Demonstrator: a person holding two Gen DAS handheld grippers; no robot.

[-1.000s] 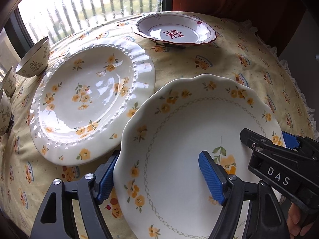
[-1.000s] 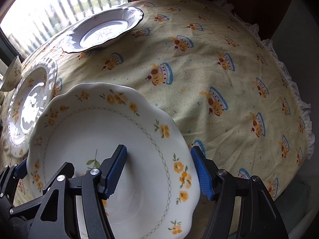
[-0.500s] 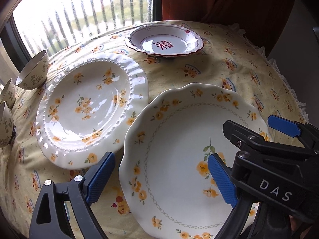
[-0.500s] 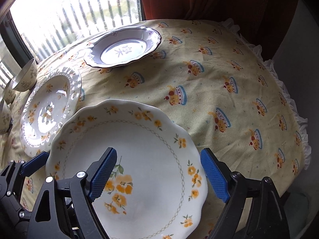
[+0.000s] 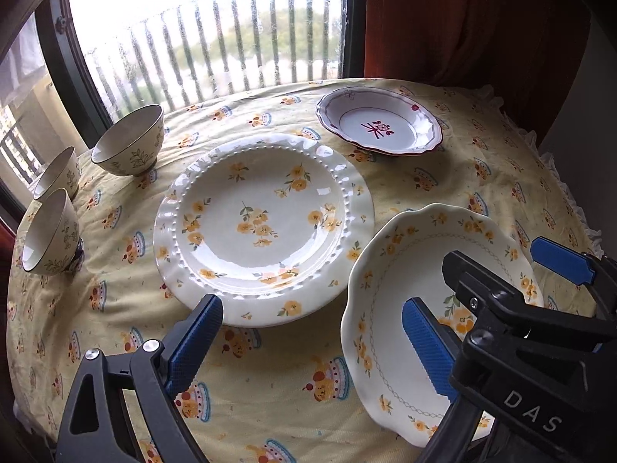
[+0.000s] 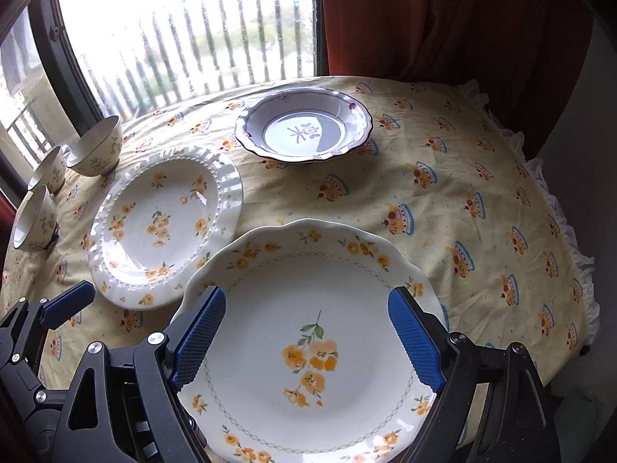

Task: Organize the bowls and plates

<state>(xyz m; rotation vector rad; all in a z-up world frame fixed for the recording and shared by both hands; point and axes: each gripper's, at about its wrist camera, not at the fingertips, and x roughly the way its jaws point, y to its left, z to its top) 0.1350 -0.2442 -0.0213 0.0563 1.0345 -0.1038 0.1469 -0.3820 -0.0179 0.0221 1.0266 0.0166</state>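
Observation:
A scalloped white plate with yellow flowers (image 6: 308, 332) lies on the tablecloth at the near edge; it also shows in the left wrist view (image 5: 408, 281). My right gripper (image 6: 306, 341) is open above it, empty. My left gripper (image 5: 308, 341) is open and empty, above the cloth between this plate and a beaded-rim flowered plate (image 5: 262, 223), which also shows in the right wrist view (image 6: 162, 220). A red-rimmed dish (image 5: 380, 123) sits at the back, also seen in the right wrist view (image 6: 304, 129). Three small bowls (image 5: 129, 142) stand at the far left.
The round table carries a yellow patterned tablecloth (image 6: 443, 208) with a frilled edge on the right. A window with bars (image 5: 216, 38) is behind the table. A dark red curtain (image 6: 443, 19) hangs at the back right.
Both grippers have pulled back and risen away from the scalloped plate. More of the table, the three bowls and the window have come into view. The plates have not moved.

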